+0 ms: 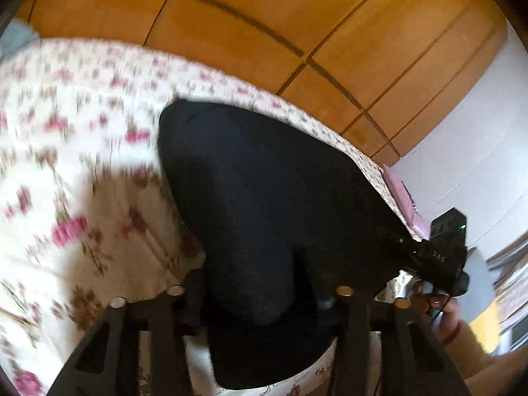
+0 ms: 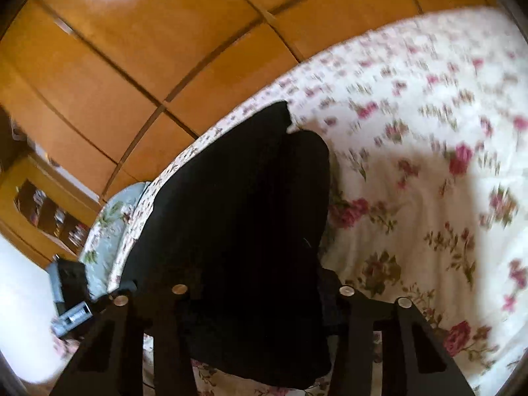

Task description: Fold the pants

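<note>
Black fabric pants (image 1: 264, 181) spread lengthwise on white rose-printed bedsheet (image 1: 66, 198), near end bunched between both tools, far end flat toward orange wooden wardrobe (image 1: 247, 33); flat bed surface serves as folding base. Left gripper (image 1: 260, 292): cloth between the fingers, pad contact hidden by dark folds, so grasp cannot be confirmed. Right gripper (image 2: 262, 288): same condition, cloth between the fingers, clamping not discernible. Probable purpose of paired hold at one end: lifting both corners together for an even fold.
</note>
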`<state>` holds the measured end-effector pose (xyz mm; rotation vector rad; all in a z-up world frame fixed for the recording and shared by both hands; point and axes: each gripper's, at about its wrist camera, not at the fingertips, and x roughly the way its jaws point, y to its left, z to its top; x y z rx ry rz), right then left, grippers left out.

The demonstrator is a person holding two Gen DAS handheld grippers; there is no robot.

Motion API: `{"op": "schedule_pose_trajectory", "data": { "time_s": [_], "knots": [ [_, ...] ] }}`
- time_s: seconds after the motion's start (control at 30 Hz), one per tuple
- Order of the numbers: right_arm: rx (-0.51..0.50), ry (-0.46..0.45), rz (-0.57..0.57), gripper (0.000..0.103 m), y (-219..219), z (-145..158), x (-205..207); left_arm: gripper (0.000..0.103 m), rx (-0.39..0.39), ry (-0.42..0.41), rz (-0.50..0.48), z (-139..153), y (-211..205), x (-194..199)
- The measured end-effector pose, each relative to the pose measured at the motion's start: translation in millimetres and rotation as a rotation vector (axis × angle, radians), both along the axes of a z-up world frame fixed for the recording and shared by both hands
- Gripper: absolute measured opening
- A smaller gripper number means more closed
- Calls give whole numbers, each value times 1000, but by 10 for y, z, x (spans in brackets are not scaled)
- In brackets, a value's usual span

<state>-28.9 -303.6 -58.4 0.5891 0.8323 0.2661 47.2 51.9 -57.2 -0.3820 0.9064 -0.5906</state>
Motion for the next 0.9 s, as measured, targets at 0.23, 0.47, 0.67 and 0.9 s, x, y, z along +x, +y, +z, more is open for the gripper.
{"op": "schedule_pose_trajectory", "data": {
  "time_s": [0.23, 0.47, 0.67, 0.9],
  "knots": [
    [-82, -158, 19, 44, 87, 381, 198, 36, 62, -178, 16, 484, -150, 145],
    [-133, -233, 33, 43, 121, 519, 858, 36, 107, -267, 86, 609, -186, 673],
    [-177, -244, 26, 43, 184, 473, 1608, 36, 188, -299, 135, 546, -236, 1347],
    [-201, -275, -13, 44, 133, 295, 2331, 36, 242, -301, 162, 311, -301, 2022]
  ]
}}
